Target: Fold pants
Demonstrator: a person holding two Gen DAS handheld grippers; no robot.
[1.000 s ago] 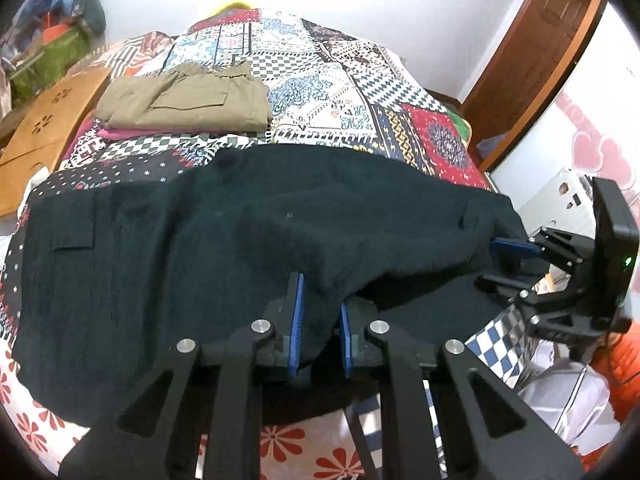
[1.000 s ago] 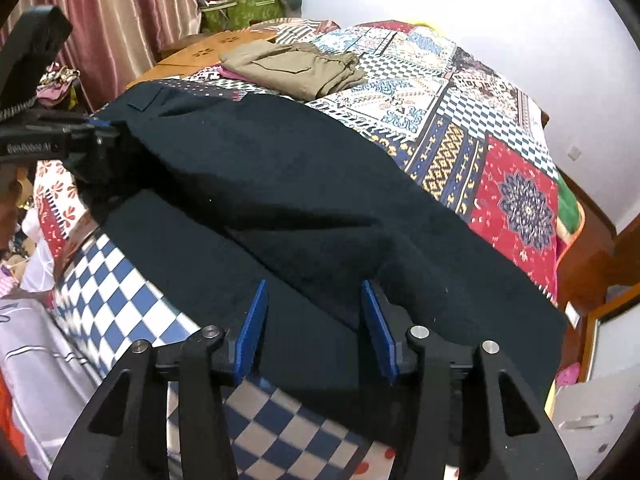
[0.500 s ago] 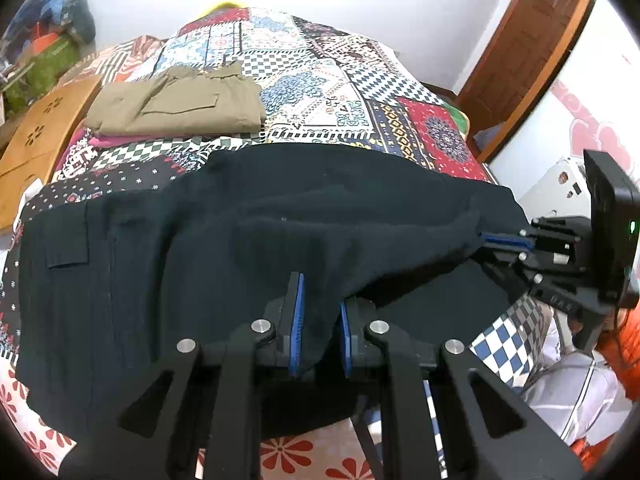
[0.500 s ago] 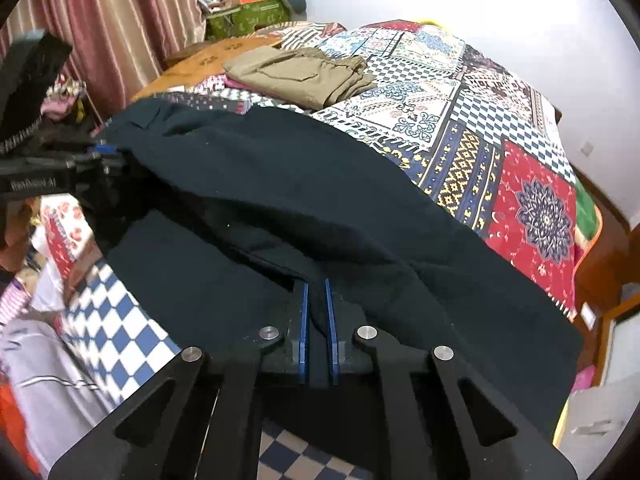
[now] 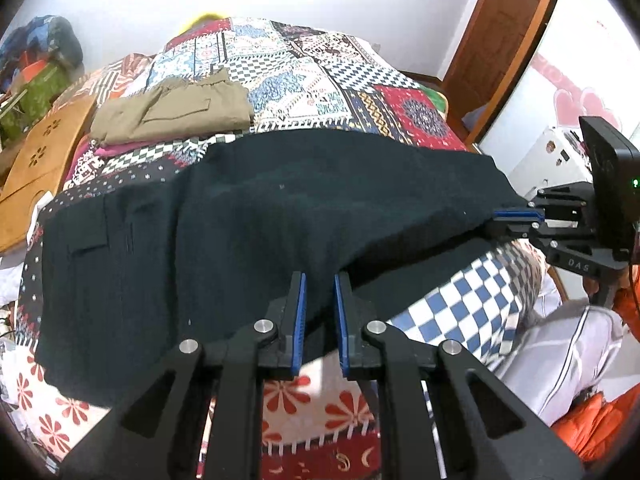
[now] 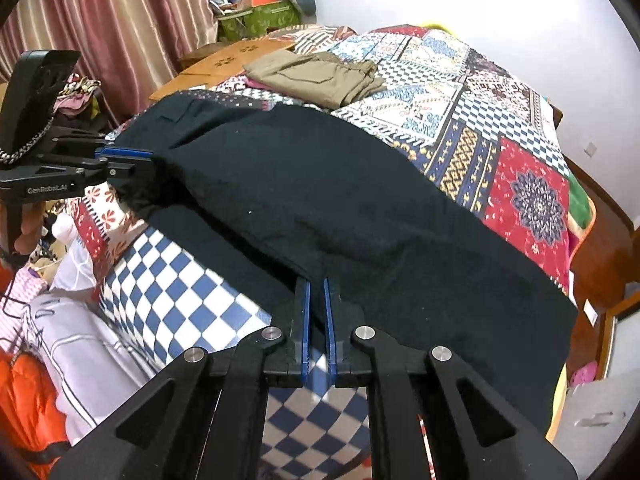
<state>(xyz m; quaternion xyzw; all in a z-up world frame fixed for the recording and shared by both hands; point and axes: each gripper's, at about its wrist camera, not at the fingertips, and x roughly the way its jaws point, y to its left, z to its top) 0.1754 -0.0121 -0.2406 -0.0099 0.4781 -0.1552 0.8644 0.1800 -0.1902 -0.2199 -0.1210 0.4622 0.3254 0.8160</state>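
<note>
You have the black pants (image 5: 248, 224) spread across the patchwork bedspread (image 5: 304, 76), with their near long edge lifted off the bed. Your left gripper (image 5: 319, 300) is pinched down on that edge near the middle of the garment, cloth bunched between the blue pads. Your right gripper (image 6: 316, 312) is clamped on the same edge further toward the leg end, its pads drawn close with fabric caught between them. In each wrist view you can see the other tool biting the raised hem from the side.

Expect the cloth to behave as soft and fairly heavy: it sags between your two grips and drapes in a limp curve, so it will not hold a crease by itself and it will drag on the bedspread. It looks matte and grippy, not slippery. Take hold right at the outer seam edge, both layers together, and keep your grips well apart so the span stays taut as you carry it over.

Readable lettering: "GenRobot.AI" on the left tool's body in the right wrist view, and "DAS" on the right tool in the left wrist view. Folded khaki trousers (image 6: 316, 76) lie further up the bed
</note>
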